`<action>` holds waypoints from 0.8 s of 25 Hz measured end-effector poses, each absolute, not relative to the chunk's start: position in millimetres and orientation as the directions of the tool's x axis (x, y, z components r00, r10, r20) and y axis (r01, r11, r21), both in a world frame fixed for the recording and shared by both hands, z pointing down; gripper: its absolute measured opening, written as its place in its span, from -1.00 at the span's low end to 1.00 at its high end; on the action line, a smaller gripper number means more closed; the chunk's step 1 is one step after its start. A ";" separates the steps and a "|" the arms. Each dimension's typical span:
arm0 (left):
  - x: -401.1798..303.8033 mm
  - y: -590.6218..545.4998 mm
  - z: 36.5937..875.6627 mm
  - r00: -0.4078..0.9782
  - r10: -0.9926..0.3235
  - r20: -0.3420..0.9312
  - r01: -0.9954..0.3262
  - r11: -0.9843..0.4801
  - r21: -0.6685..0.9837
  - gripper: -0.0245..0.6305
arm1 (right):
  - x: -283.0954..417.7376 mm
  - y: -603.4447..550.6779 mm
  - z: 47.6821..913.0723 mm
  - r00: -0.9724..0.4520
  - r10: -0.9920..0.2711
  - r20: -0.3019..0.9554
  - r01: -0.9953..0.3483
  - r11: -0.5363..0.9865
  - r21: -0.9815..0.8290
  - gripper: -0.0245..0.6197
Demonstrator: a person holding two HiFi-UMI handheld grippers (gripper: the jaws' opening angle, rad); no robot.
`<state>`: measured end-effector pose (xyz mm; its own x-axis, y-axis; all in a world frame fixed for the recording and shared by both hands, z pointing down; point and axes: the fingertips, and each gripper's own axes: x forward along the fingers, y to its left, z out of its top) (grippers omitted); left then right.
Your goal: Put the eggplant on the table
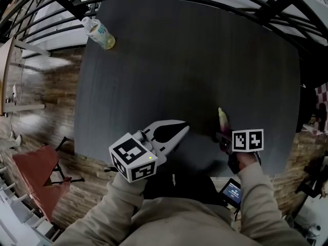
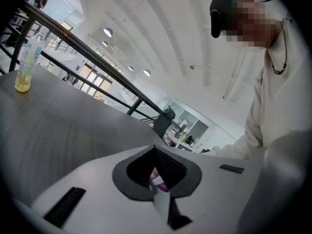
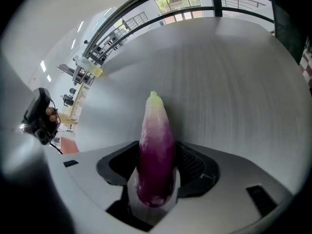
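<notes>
All three views bow outward through a wide lens, and their corners fall to black. In the head view we see soft, even light from above on the dark bench [image 1: 179,60], with a faint shadow between the left tongs [image 1: 185,128] and the right tongs [image 1: 223,136]. Far beyond the left tongs, ceiling lamps [image 2: 108,32] glare and the white ceiling [image 2: 161,23] is washed out. The eggplant [image 3: 156,150] in the right tongs is sharp with a dull sheen, while the railings [image 3: 217,1] beyond look bright and slightly smeared.
</notes>
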<state>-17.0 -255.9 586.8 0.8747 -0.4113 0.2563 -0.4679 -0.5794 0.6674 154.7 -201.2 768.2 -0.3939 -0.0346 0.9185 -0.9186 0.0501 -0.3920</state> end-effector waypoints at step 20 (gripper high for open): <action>-17.9 -249.6 564.6 0.870 -0.428 0.247 -0.474 -0.583 0.660 -0.91 | 161.9 -188.0 754.4 -0.416 -0.054 0.908 -0.909 0.054 -0.414 -0.01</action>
